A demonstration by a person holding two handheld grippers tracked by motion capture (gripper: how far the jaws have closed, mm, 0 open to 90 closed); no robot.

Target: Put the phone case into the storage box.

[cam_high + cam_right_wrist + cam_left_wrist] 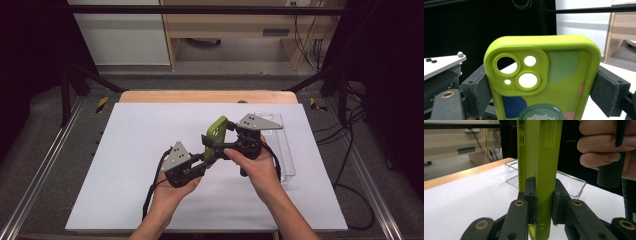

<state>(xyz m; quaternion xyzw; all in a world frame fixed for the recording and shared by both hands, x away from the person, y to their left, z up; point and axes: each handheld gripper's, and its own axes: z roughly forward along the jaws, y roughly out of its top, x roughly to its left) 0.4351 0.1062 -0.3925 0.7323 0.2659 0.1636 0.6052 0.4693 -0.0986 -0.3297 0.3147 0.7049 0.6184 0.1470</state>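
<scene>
Above the desk (125, 200), the green phone case (554, 75) sits upright between my jaws, light and, I judge, bendy, so my left gripper (543, 195) pinches its flat faces while my right gripper (541, 87) clamps its firmer side edges.

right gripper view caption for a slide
Green phone case with empty camera cutouts, clamped at its side edges between two black jaws.

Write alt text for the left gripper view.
A lime-green phone case stands upright, edge-on, clamped between the pads of the left claw. Behind it a clear tray sits on the white table; a hand grips a handle at upper right.
</scene>
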